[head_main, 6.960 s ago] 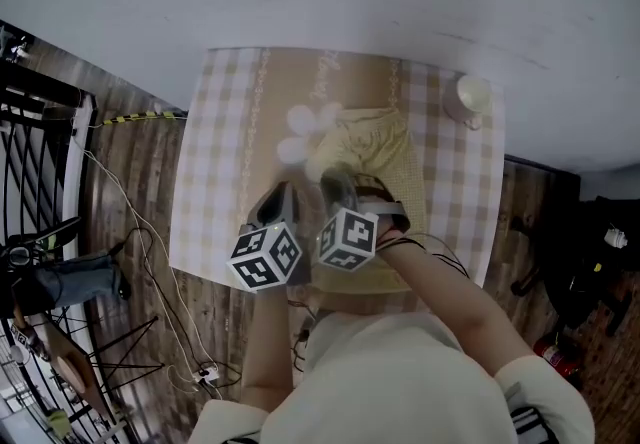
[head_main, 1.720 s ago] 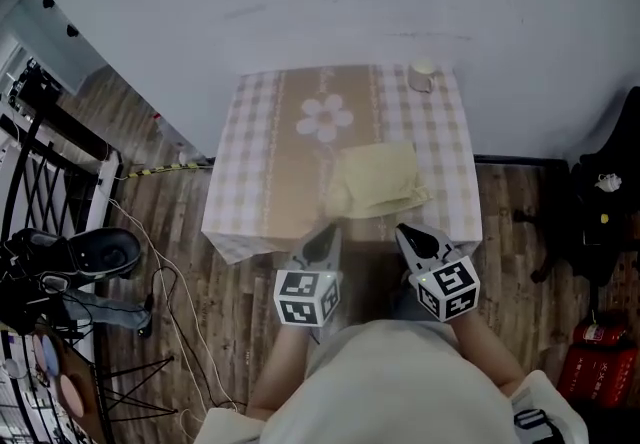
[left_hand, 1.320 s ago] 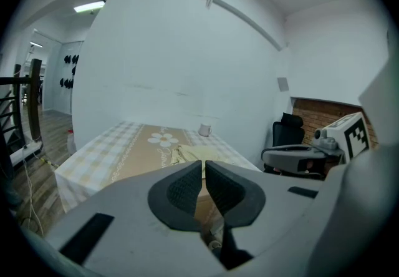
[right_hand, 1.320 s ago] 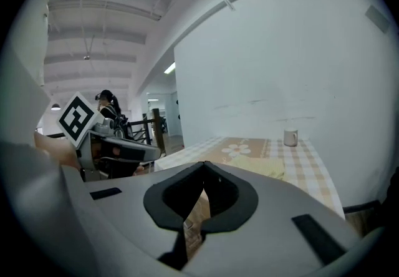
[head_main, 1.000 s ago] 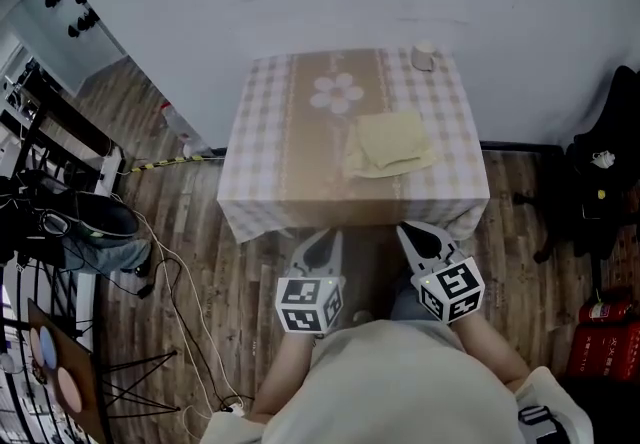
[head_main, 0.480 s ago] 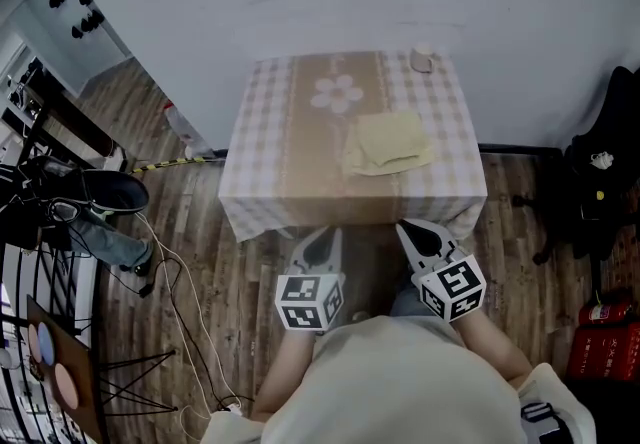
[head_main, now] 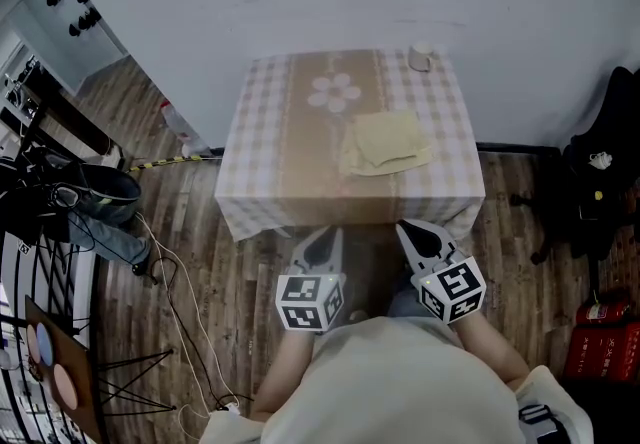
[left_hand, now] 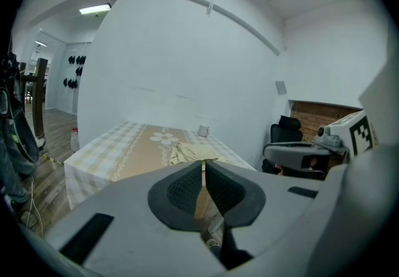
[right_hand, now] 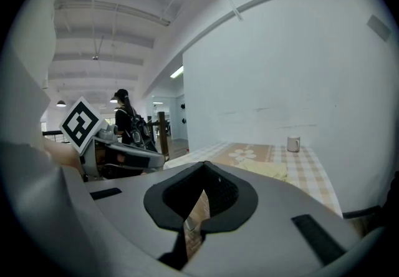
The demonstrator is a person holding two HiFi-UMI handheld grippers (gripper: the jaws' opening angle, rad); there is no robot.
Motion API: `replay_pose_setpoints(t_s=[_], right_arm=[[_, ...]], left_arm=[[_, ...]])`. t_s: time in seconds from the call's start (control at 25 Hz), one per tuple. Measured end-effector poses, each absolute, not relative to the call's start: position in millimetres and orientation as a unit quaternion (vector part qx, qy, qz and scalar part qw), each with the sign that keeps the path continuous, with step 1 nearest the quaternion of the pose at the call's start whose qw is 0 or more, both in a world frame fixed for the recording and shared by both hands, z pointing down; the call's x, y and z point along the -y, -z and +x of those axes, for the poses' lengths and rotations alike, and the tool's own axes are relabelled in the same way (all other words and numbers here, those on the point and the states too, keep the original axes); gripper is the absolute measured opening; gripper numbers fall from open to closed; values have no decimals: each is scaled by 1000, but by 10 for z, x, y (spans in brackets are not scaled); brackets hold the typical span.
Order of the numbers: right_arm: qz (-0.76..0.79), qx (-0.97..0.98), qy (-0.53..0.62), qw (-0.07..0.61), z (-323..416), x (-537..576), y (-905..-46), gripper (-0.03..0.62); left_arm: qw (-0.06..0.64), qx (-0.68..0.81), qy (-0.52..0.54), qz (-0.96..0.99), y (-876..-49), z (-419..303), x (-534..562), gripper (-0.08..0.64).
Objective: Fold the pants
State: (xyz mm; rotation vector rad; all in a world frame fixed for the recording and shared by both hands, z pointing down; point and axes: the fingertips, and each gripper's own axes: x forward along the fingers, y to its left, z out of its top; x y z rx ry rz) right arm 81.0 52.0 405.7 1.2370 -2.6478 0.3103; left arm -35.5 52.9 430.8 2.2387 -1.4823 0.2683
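Toward the right half of the checked-cloth surface (head_main: pixel 270 132), just right of the printed flower (head_main: pixel 335 92), the pale yellow pants (head_main: pixel 385 142) lie as a compact, roughly square stack, with a white mug (head_main: pixel 421 56) well apart at the far right corner. Both tools are held off the surface on its near side, over the wooden floor (head_main: pixel 230 262): the left gripper (head_main: pixel 324 235) has its fingers pressed together on nothing, and the right gripper (head_main: pixel 410 230) likewise has its fingers together and empty. Neither touches the cloth or the garment. Folding looks finished or nearly so; only the stack's left edge seems a little uneven. Any further move would call for coming up to the surface, parting one pair of fingers, and pinching that loose edge to square it.
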Motion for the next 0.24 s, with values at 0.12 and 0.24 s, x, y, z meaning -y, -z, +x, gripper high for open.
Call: replay_pose_setpoints(t_s=[0.12, 0.24], right_arm=[[420, 895, -106, 101, 818, -500, -4060, 0], [420, 895, -110, 101, 812, -485, -4074, 0]], left_arm=[[220, 534, -98, 810, -4317, -348, -514, 17], [222, 533, -98, 810, -4334, -354, -503, 17]])
